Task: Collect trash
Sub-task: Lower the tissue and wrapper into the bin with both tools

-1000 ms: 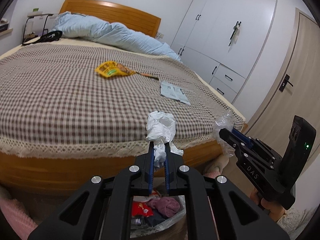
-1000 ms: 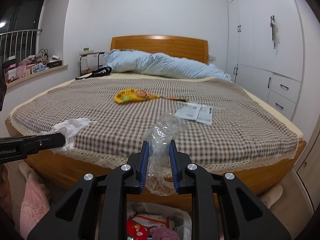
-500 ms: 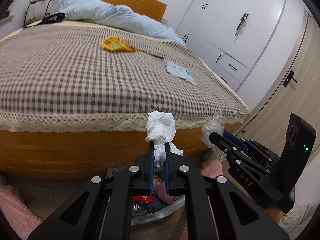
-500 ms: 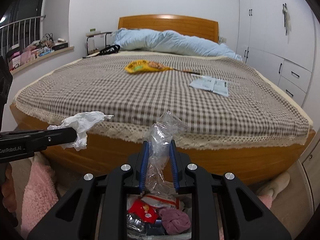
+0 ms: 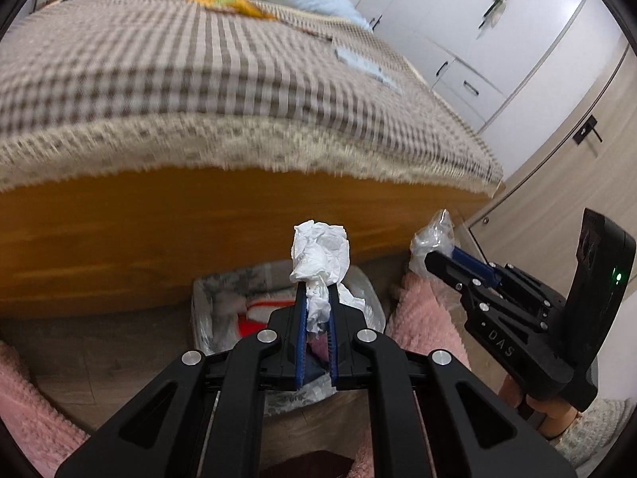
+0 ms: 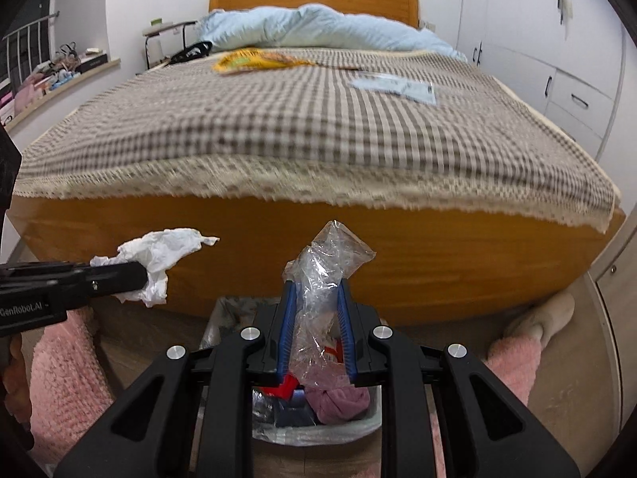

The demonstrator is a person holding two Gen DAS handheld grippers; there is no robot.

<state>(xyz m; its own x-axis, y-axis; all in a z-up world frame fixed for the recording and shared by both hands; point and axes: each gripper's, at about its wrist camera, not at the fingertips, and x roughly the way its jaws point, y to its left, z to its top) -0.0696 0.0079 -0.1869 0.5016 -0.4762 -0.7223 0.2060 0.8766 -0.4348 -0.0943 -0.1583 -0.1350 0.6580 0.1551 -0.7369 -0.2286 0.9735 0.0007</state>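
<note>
Below the bed's (image 6: 318, 263) foot edge the lined trash bin (image 6: 223, 318) sits directly under both tongs, left tongs (image 5: 316, 314) clamped on crumpled tissue (image 5: 320, 255), right tongs (image 6: 316, 318) clamped on clear plastic wrapper (image 6: 326, 275).

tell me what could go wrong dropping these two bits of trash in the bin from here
1. The white tissue sits high in the left tongs; it looks light enough to drift past the bin rim onto the floor.
2. The clear plastic wrapper in the right tongs may cling to the blue pads instead of falling.
3. The bin already looks fairly full, so either piece might perch on top and slide off.
</note>
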